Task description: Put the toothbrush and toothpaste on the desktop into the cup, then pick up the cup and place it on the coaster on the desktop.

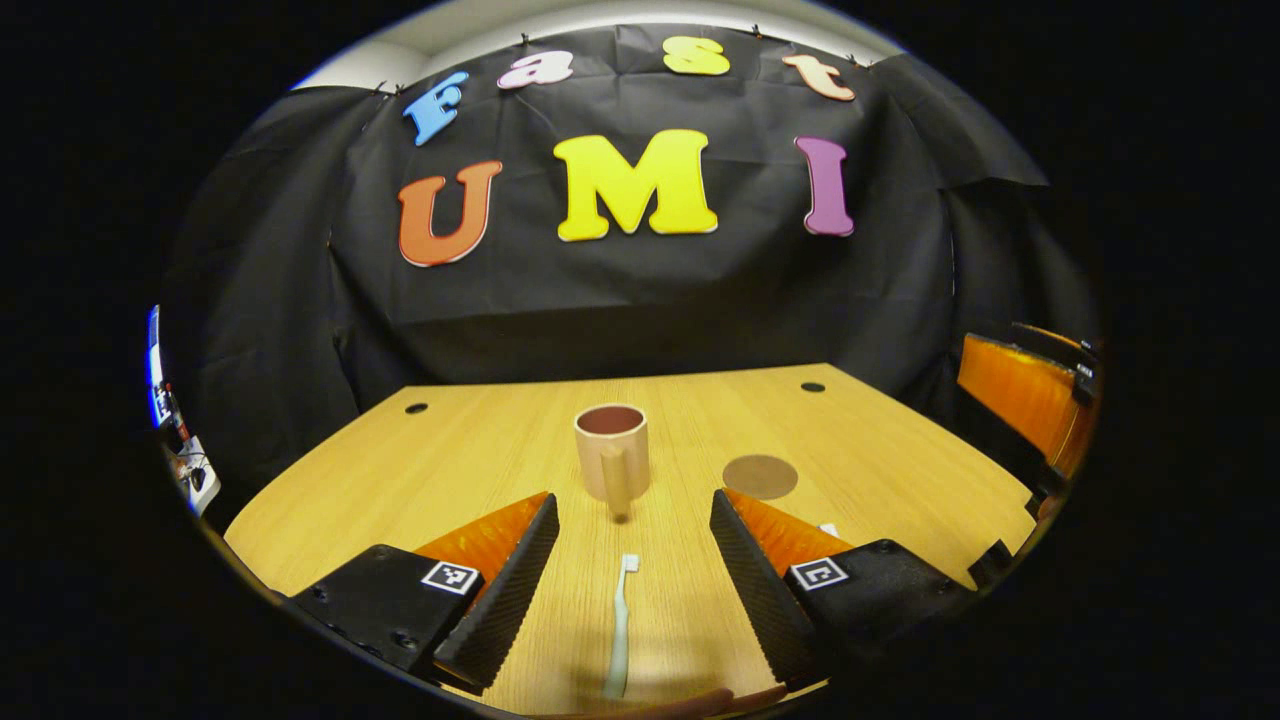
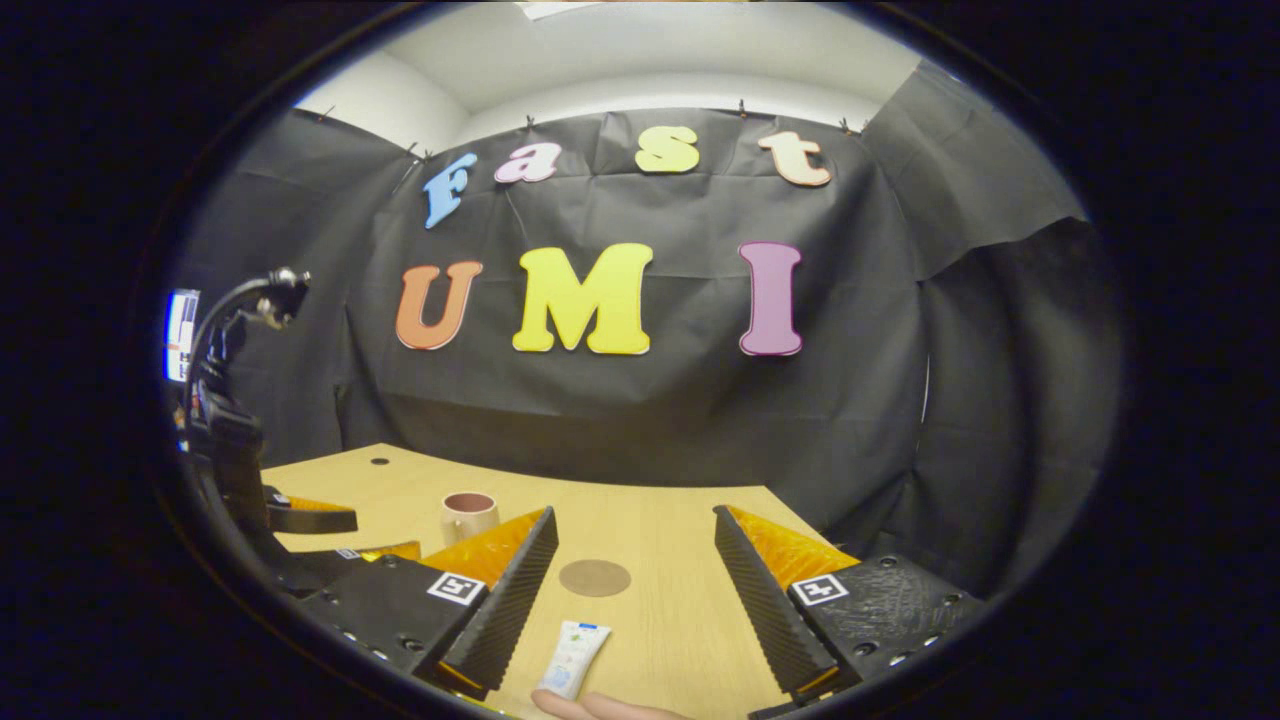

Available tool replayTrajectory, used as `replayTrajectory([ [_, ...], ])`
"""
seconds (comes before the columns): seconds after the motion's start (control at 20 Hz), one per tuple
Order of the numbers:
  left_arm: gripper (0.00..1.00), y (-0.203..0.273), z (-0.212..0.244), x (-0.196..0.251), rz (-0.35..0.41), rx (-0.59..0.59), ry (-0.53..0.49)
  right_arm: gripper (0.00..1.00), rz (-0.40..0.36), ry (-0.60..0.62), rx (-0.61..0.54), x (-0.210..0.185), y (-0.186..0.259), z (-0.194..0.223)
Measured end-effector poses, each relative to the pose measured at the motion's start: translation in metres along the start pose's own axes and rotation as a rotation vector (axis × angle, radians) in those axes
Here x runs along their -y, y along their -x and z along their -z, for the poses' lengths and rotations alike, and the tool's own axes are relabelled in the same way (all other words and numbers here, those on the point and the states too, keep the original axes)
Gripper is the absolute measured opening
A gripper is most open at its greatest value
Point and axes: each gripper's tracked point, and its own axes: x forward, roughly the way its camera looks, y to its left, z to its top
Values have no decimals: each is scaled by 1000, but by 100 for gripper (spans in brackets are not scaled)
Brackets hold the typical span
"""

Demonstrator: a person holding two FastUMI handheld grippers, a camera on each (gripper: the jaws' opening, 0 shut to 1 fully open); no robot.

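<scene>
so: one cup (image 1: 611, 450), one toothbrush (image 1: 620, 625), one toothpaste (image 2: 573, 657), one coaster (image 1: 760, 476); both tools agape, empty.

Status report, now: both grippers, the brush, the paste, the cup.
Left gripper open over toothbrush. Right gripper open above toothpaste. Cup upright, empty, beside coaster. Nothing in the way.

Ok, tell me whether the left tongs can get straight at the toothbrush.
Probably yes: the left tongs are open, and the toothbrush lies flat on the desktop between the fingers, nothing blocking it.
</scene>
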Motion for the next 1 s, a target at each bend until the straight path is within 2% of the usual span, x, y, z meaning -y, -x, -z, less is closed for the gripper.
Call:
replayTrajectory([
  [0.1,96,-7,23,-3,-11,-77,-16,97,-5,-20,-27,0,-3,6],
  [0.2,95,-11,43,-9,-28,-147,-11,95,-15,-47,-51,1,-5,10],
  [0.35,88,-14,79,-18,-65,-274,17,95,-8,-73,-76,5,-8,15],
  [0.55,81,-21,98,-16,-46,-350,55,97,-7,-91,-90,7,-10,17],
  [0.6,76,-22,101,-13,-27,-364,58,95,-6,-90,-93,7,-10,17],
  [0.65,64,-22,105,-10,-12,-376,64,95,-6,-91,-96,7,-10,19],
  [0.75,52,-25,109,-10,-12,-388,49,97,-8,-93,-104,6,-11,21],
  [0.8,50,-27,111,-11,-13,-394,40,97,-10,-92,-107,5,-11,20],
  [1.0,27,-28,113,-12,-22,-393,19,95,-7,-90,-117,6,-13,23],
])
